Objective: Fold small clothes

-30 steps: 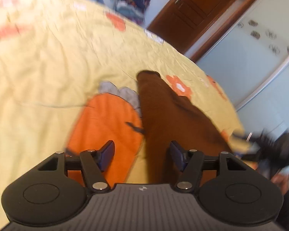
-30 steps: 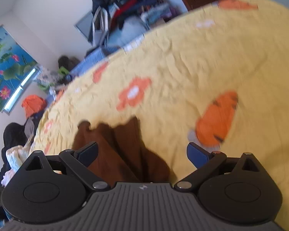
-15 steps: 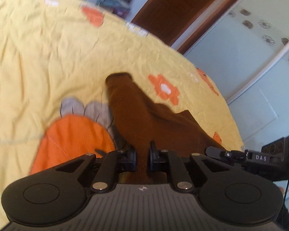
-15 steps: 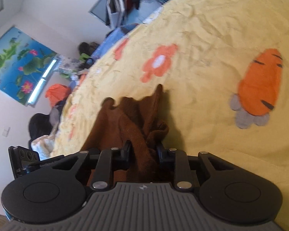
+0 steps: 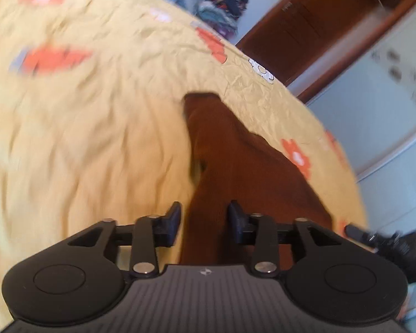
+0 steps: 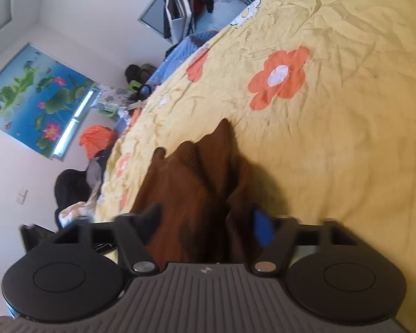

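Fabric of the brown garment (image 5: 216, 149), clamped half a second before, was released: the left gripper (image 5: 203, 217) and right gripper (image 6: 206, 222) were parted around it on the yellow bedspread (image 6: 332, 138), suggesting one fold was laid.

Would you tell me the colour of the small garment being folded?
Brown garment; clearest in the right wrist view.

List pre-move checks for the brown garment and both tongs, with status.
1. Left tongs open: ok, jaws apart, brown garment between them.
2. Right tongs open: ok, jaws wider apart.
3. Garment resting on yellow bedspread: ok.
4. Garment flat: not ok, bunched into peaks near right tongs.
5. Fabric free of the pads: cannot tell.
6. Views sharp: not ok, left wrist view blurred.
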The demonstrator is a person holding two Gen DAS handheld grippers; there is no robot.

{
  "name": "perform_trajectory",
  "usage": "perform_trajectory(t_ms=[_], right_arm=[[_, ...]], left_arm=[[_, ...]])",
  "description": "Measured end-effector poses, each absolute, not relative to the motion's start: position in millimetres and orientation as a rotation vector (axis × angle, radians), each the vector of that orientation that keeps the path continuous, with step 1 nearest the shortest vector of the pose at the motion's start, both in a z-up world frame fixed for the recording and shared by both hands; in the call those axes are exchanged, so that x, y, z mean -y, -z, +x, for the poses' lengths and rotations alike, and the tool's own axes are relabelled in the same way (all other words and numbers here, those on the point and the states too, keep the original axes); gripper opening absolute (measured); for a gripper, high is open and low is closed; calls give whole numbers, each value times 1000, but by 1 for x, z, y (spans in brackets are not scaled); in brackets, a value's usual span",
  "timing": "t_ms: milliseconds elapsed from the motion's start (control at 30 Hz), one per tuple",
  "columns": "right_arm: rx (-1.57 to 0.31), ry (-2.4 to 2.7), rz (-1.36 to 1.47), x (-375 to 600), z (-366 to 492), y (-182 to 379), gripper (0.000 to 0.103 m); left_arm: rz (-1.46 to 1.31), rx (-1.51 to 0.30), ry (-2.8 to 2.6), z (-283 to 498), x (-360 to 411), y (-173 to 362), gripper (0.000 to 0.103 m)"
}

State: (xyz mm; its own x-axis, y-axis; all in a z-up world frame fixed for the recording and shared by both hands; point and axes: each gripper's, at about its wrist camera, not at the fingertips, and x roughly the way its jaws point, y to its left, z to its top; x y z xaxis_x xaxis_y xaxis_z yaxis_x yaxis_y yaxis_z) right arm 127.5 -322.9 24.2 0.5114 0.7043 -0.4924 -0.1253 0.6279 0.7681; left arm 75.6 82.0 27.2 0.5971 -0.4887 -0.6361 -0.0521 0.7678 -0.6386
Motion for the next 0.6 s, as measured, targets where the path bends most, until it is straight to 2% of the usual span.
perform_trajectory(t_ms=[33,133,267,300,333,367,400,533,600], right_arm=[[-916,-571,756,326,116,-23,87],[-998,-608,811,323,87,-11,87],[-1020,-675,717,293,67,-14,88],[-1011,-681,677,285,65,-17,86],[-1019,-693,634,278,64,-19,74],[-1044,-696,597,272,65,-19,59],[-1075,-707,575,270,66,-17,37],[-1069,-719,511,280,50,-23,34],[-1049,-724,543,287,47,-18,31]], left_arm=[[-756,-926,310,65,-87,-21,55],[-850,-934,370,36,-84,-7,63],[-771,-910,392,23,-67,-9,62],[-736,-926,384,24,-62,-13,54],[-710,-941,375,26,-59,-16,28],[-681,-960,370,26,-55,-20,26],[-656,-963,369,22,-56,-23,24],[-515,-962,370,2,-50,-25,24],[-442,-903,361,-6,-45,-23,31]])
